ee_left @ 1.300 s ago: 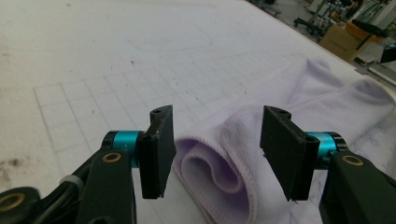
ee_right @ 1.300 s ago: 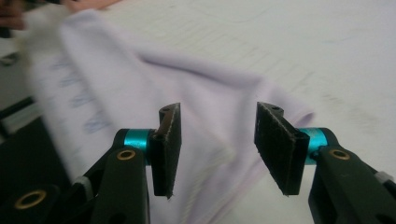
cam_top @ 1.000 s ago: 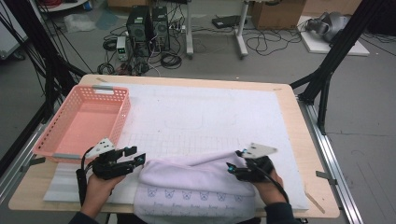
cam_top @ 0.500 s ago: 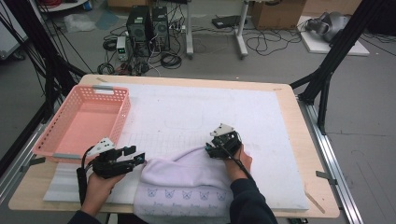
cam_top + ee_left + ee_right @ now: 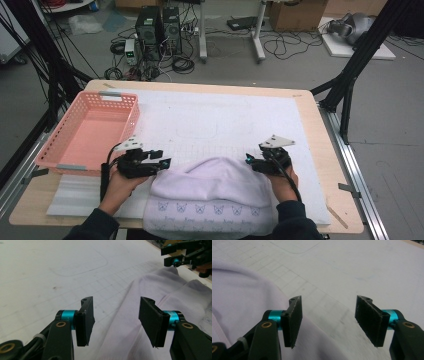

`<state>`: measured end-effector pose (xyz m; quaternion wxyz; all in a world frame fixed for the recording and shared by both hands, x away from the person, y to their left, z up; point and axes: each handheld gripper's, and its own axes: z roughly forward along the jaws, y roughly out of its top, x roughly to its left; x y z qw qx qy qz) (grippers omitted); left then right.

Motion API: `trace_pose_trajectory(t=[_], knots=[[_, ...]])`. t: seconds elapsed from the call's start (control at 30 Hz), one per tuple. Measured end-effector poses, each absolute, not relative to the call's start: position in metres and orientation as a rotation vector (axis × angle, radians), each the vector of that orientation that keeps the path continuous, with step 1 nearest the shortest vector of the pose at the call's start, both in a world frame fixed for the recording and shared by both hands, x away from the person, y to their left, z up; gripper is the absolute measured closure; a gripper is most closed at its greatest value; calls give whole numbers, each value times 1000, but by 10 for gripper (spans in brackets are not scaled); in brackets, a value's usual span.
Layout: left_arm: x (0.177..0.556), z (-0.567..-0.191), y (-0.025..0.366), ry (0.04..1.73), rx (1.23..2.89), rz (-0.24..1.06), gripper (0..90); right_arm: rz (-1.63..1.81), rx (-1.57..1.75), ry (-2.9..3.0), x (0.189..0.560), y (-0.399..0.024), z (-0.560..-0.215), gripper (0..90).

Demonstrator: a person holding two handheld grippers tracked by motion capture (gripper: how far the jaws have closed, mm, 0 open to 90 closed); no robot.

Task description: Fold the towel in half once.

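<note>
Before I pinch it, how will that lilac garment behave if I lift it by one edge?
Probably floppy: the lilac garment lies in soft folds and drapes over the table edge. Likely light, being thin cloth. It may drag and bunch on the white mat rather than slide.

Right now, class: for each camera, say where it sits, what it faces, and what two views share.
High view: above the table, looking down; forearms, left gripper, right gripper.
Left gripper view: rides the left gripper, facing the lilac garment.
Right gripper view: rides the right gripper, over the white mat.
All share the garment.
</note>
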<state>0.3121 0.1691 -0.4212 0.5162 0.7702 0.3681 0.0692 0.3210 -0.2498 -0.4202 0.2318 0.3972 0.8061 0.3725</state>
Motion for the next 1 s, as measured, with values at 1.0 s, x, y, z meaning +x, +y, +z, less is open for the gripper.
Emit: trace_pose_trajectory(t=[1.0], knots=[[346,-416,145,1035,2010,509,446,1120,1107,2196,304,-284,-429,403]])
